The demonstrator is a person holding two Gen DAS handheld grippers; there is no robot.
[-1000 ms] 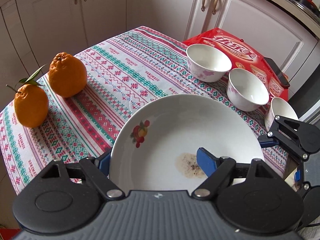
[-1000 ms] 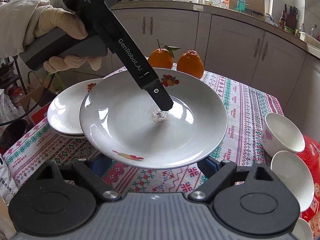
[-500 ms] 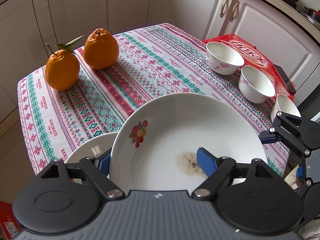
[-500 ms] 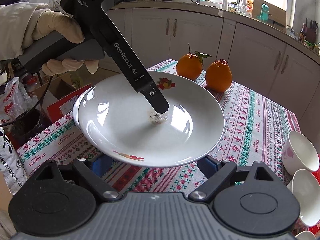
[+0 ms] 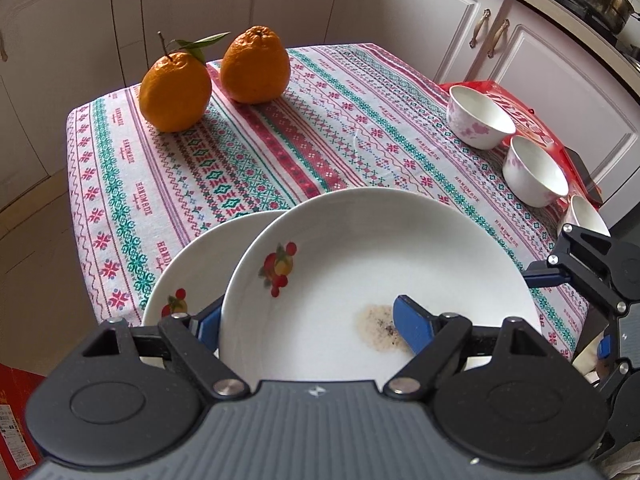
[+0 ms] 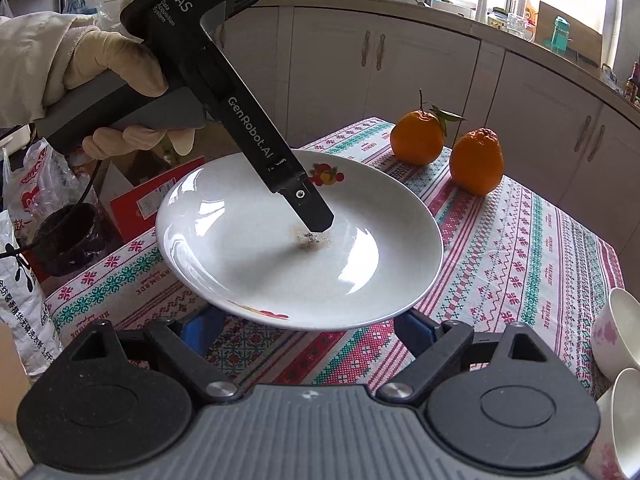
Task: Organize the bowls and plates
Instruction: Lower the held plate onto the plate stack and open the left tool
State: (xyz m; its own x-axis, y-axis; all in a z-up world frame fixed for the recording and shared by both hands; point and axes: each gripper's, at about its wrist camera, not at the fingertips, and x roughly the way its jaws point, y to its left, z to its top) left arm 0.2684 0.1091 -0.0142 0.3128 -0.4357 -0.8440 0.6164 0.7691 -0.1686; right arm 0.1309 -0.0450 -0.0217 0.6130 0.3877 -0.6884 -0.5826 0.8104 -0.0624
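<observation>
My left gripper (image 5: pixel 304 312) is shut on a white plate (image 5: pixel 360 256) with a fruit print and a brown stain. One blue pad lies on the plate's inner face and the other sits beneath the rim. In the right wrist view the upper finger (image 6: pixel 316 216) presses near the stain on the held plate (image 6: pixel 280 264). The plate hangs over a second matching plate (image 5: pixel 192 264) that rests on the tablecloth. My right gripper (image 6: pixel 308 332) stands open just below the held plate's near rim and grips nothing; it also shows as the right gripper (image 5: pixel 568 312) beside the plate.
Three white floral bowls (image 5: pixel 478 120) (image 5: pixel 534 172) (image 5: pixel 588 216) stand in a row on the table's right side, partly on a red box (image 5: pixel 520 108). Two oranges (image 5: pixel 176 88) (image 5: pixel 256 66) sit at the far corner. A gloved hand (image 6: pixel 116 64) holds the left gripper. Bags and boxes crowd the floor at left.
The left gripper has carried the plate leftward across the table until it hangs over the lower plate. The right gripper followed along, still open.
</observation>
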